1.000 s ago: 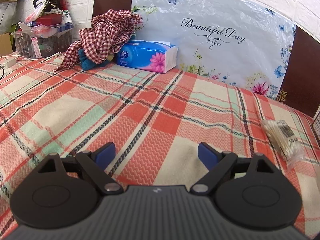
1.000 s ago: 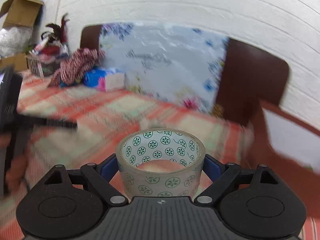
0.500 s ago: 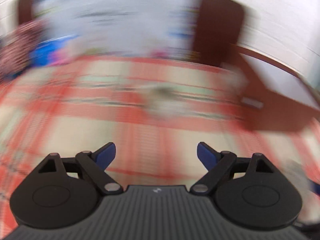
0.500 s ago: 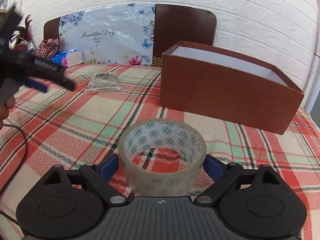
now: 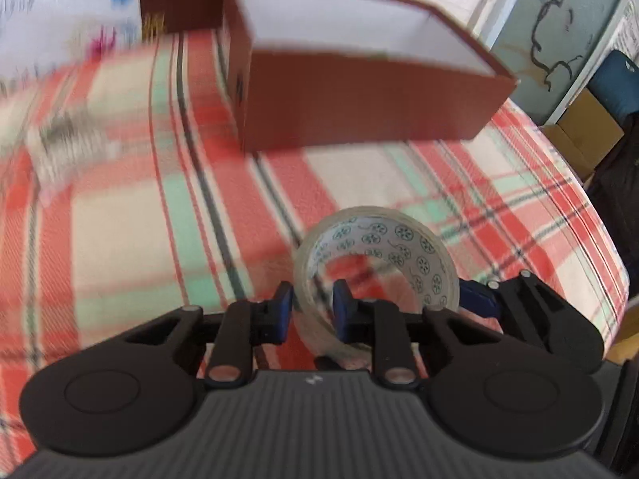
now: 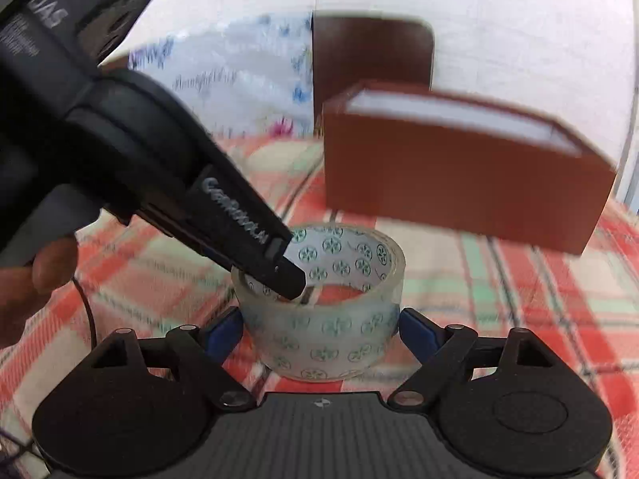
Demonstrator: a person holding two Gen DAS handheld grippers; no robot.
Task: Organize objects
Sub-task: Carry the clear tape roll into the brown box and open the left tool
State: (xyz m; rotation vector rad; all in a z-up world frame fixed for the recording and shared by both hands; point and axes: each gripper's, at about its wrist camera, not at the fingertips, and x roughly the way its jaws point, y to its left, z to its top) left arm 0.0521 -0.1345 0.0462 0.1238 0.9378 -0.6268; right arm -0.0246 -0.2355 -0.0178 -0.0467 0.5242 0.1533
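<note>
A roll of clear tape (image 6: 327,335) with a green-patterned core sits between the blue pads of my right gripper (image 6: 319,331). Its jaws are closing and both pads touch the roll's outer sides. My left gripper (image 5: 311,307) comes in from the left, pointing steeply down. It is shut on the roll's near wall, one pad inside the ring and one outside. In the left wrist view the tape roll (image 5: 399,239) stands tilted, with one of the right gripper's fingers (image 5: 475,303) against its right side. An open brown box (image 5: 359,99) with a white inside stands behind.
A plaid tablecloth (image 5: 139,239) covers the surface, which falls away at the right edge (image 5: 607,247). A blurred clear packet (image 5: 68,143) lies far left. Behind the brown box (image 6: 459,191) is a brown chair back (image 6: 371,56). A hand (image 6: 36,279) holds the left gripper.
The left gripper swung right across the table, tipped down and shut on the roll's wall. The right gripper stayed at the roll, its pads a little closer in.
</note>
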